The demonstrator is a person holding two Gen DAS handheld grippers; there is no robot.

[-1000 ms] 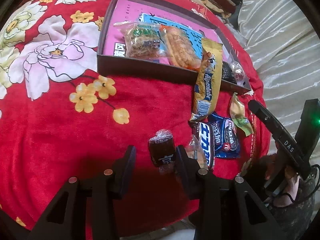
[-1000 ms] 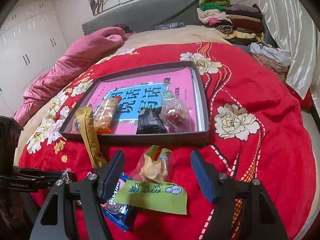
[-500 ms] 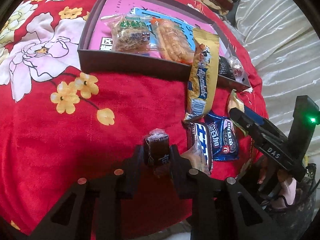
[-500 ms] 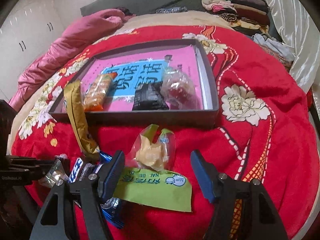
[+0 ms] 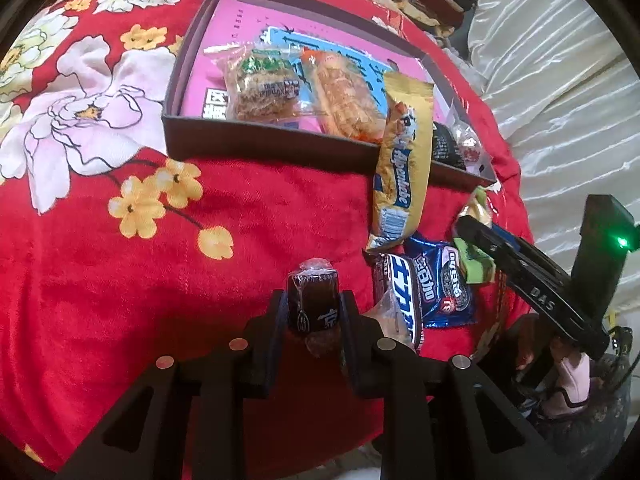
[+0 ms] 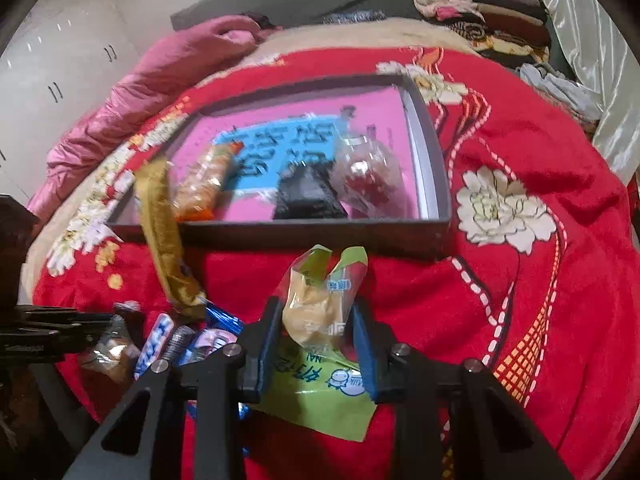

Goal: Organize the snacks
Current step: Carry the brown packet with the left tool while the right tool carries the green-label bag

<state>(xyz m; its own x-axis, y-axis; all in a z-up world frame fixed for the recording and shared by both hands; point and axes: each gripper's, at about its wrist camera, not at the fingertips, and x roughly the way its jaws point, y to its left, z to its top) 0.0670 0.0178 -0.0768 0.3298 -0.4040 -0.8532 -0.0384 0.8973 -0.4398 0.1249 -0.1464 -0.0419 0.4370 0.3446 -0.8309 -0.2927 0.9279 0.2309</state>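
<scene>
My left gripper [image 5: 313, 312] is shut on a small dark brown wrapped candy [image 5: 314, 300], held just above the red blanket. My right gripper [image 6: 318, 320] is shut on a clear-and-green packet with a yellowish snack [image 6: 320, 300] inside. A dark shallow box [image 5: 256, 144] with a pink and blue floor holds several wrapped snacks; it also shows in the right wrist view [image 6: 320, 236]. A gold bar wrapper [image 5: 402, 172] leans over the box's near wall. Blue cookie packets [image 5: 436, 280] lie on the blanket to the right of my left gripper.
A green flat packet [image 6: 320, 396] lies under my right gripper. The red flowered blanket [image 5: 120, 240] covers a bed; a pink quilt [image 6: 160, 80] and folded clothes [image 6: 480, 12] sit at the far end. The right gripper's body [image 5: 540, 288] is close on the right.
My right gripper has closed from wide open onto the yellowish snack packet. My left gripper, which closed on the dark candy, now holds it slightly raised.
</scene>
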